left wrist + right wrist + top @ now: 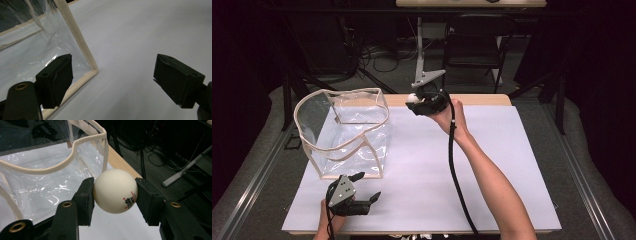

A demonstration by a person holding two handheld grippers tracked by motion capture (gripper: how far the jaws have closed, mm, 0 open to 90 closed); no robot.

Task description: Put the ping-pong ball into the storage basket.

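A white table-tennis ball [115, 191] with red and black print is clamped between the jaws of my right gripper [114, 195]. In the high view that gripper [418, 101] is raised near the table's far edge, the ball [412, 98] at its tip, just right of a clear plastic bag [343, 131] with cream trim. The bag [47, 170] stands open-topped on the white sheet. My left gripper [368, 187] rests low near the front edge, jaws wide apart and empty, just in front of the bag's near right corner [93, 70].
A white sheet [437, 170] covers the wooden table. Beyond the far edge are a black folding chair [474, 42], a metal stand leg [419, 50] and floor cables. The right forearm [492, 185] crosses the table's right half.
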